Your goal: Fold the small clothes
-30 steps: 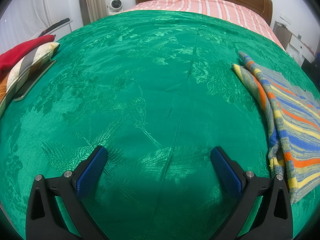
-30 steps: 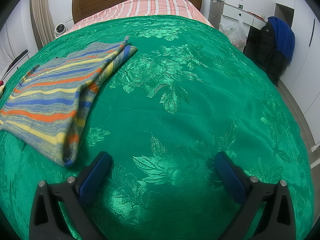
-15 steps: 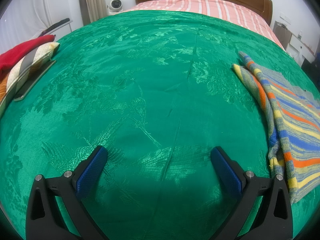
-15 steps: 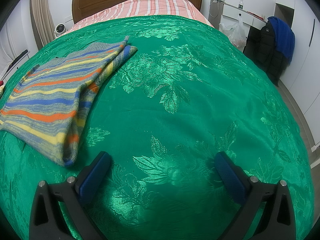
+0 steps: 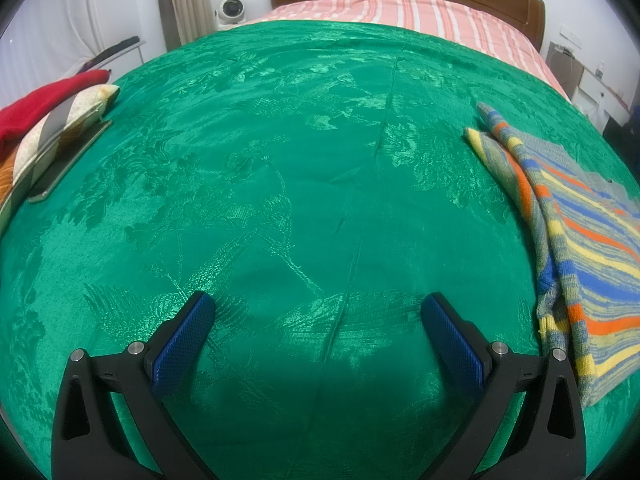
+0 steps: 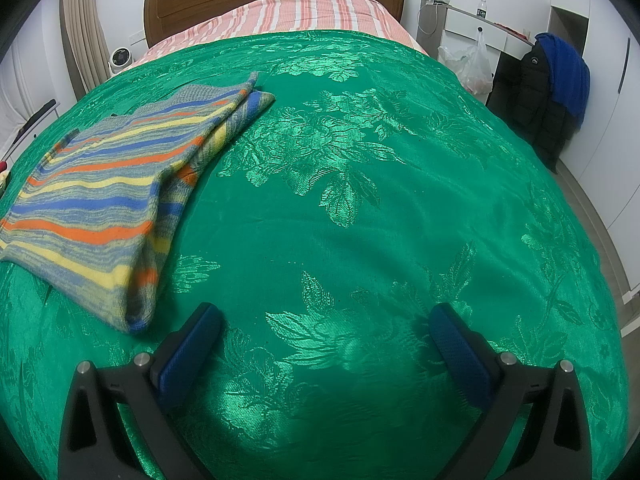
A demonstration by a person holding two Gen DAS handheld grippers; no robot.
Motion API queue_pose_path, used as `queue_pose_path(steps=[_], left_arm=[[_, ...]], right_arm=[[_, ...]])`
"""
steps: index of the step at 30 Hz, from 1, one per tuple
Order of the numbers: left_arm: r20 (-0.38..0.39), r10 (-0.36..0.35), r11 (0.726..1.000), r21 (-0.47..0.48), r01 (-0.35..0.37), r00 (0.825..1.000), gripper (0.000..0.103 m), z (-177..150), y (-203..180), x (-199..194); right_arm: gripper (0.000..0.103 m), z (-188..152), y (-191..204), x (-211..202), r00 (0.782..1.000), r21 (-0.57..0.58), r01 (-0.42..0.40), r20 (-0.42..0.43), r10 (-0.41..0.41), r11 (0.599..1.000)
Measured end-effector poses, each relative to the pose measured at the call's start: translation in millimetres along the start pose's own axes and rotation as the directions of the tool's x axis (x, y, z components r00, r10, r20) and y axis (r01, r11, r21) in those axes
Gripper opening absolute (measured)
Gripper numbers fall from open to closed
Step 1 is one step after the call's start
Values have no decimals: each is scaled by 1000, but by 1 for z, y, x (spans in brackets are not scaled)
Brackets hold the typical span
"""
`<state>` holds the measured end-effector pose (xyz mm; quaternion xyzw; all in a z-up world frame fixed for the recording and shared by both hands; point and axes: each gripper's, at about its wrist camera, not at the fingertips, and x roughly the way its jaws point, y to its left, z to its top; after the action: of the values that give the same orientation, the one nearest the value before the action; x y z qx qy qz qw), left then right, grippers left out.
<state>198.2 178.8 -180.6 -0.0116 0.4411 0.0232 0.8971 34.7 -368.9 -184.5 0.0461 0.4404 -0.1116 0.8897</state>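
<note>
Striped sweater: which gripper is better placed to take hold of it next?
Probably right. The striped sweater's hem corner lies just beside the open right gripper's left fingertip; in the left wrist view it lies beyond the open left gripper's right finger.

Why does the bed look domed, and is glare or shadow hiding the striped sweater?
Left wrist view: fisheye bulges the green bedspread; the striped sweater sits stretched at the right edge, evenly lit. Right wrist view: same bulge, sheen on the woven flowers, a shadow near the right gripper; the sweater's near edge is slightly soft.
</note>
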Motion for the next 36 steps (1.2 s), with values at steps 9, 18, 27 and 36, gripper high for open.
queue_pose_path(steps=[9,18,27,36], left_arm=[[0,0,1000,0,0,1000,103,0,0,0],[0,3,1000,4,-3,1000,103,1,0,-1],[1,5,1000,4,-5,1000,103,1,-1,-1],[-60,-19,1000,-1,19,998,103,-4,-1,-11]], right_arm=[[103,0,0,0,1000,0,0,0,0,1000],[103,0,0,0,1000,0,0,0,0,1000],[103,0,0,0,1000,-1,1,1,-1,1000],[103,1,-1,1,1000,1,-5,-1,5,1000]])
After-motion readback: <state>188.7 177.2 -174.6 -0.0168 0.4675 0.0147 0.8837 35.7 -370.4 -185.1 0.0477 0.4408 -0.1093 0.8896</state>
